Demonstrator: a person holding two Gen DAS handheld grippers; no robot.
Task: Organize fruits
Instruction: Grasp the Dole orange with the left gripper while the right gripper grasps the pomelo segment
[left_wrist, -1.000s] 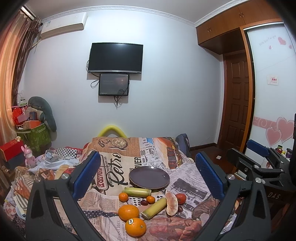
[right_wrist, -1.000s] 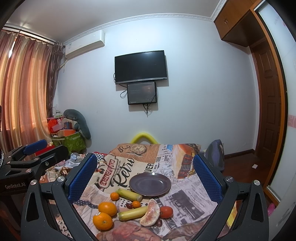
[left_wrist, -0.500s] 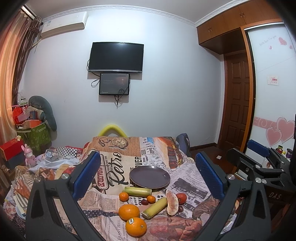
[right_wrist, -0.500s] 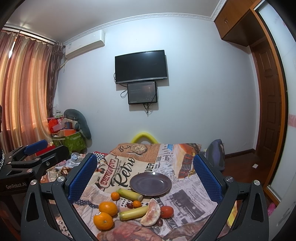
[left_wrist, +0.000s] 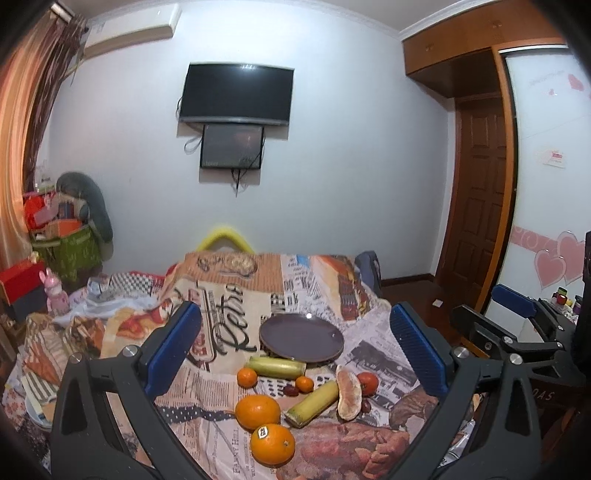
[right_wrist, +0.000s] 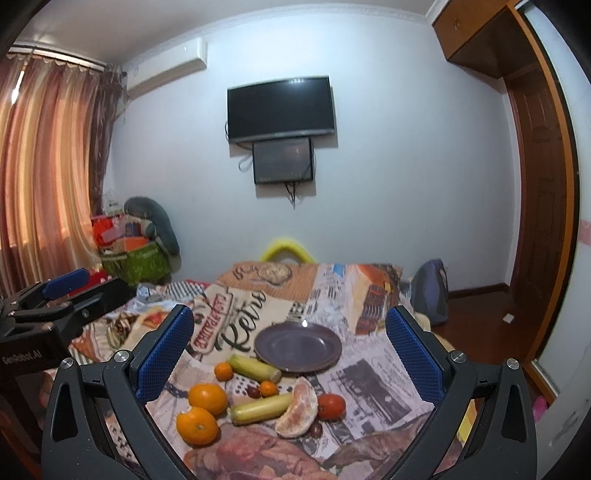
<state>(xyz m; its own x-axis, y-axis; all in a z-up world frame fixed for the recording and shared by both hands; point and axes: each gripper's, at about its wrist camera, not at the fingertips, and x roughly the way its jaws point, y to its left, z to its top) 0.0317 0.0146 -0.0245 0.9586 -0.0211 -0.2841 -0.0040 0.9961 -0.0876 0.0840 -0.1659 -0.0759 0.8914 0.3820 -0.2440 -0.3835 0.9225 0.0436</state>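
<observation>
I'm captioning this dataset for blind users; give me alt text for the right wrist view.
An empty round purple plate sits on a newspaper-print tablecloth, with oranges, yellow-green stalk pieces, a peeled pomelo wedge and a red tomato scattered before it. The open right claw frames the scene.

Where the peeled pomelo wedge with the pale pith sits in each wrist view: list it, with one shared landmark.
Left wrist view: the peeled pomelo wedge stands lower centre-right, between a yellow-green cane stick and a red tomato.
Right wrist view: the wedge lies lower centre, curved side right, tomato beside it.
Shared landmark: the round dark purple plate behind the fruit.
</observation>
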